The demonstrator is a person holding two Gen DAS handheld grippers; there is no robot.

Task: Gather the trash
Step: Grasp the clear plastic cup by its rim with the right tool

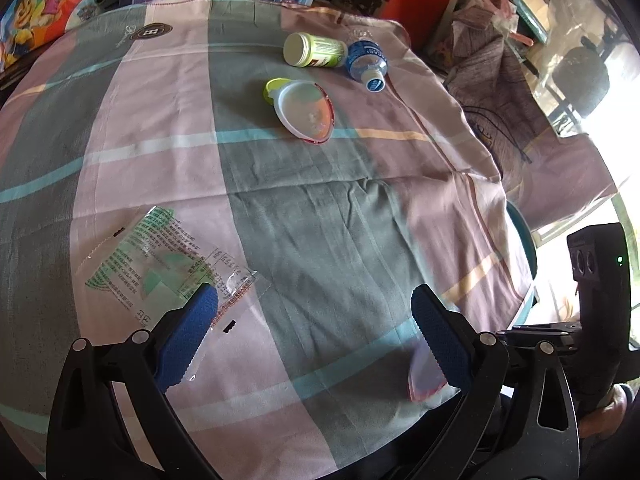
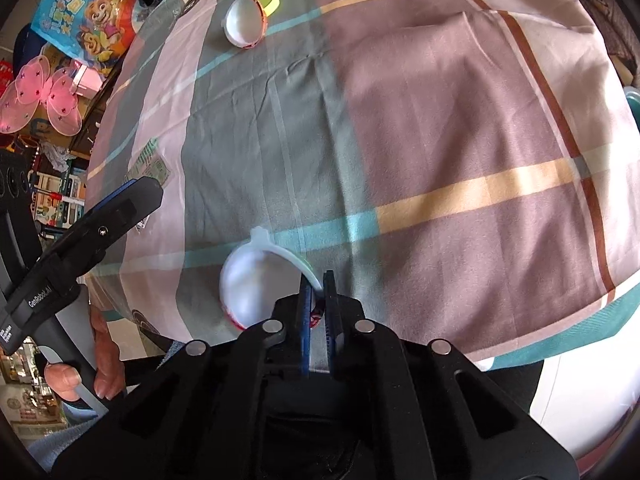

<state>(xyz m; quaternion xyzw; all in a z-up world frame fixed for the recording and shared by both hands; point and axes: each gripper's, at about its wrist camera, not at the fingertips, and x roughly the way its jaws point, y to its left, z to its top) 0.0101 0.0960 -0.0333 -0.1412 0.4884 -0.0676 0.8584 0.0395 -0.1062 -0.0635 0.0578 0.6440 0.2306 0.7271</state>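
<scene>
At the near table edge, the right gripper (image 2: 319, 286) is clamped on the rim of a white shell (image 2: 248, 288). The left gripper (image 1: 314, 320) stands wide, holding nothing, one finger over a wrapper (image 1: 160, 256). Farther off lie another shell (image 1: 306, 112), jar (image 1: 314, 50) and bottle (image 1: 368, 62).

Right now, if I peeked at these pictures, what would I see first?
The right gripper is shut on the rim of a white egg-shaped shell at the near edge of the checked cloth. The left gripper hangs open over a clear green-printed wrapper. At the far side lie another shell, a green jar and a small bottle.
</scene>
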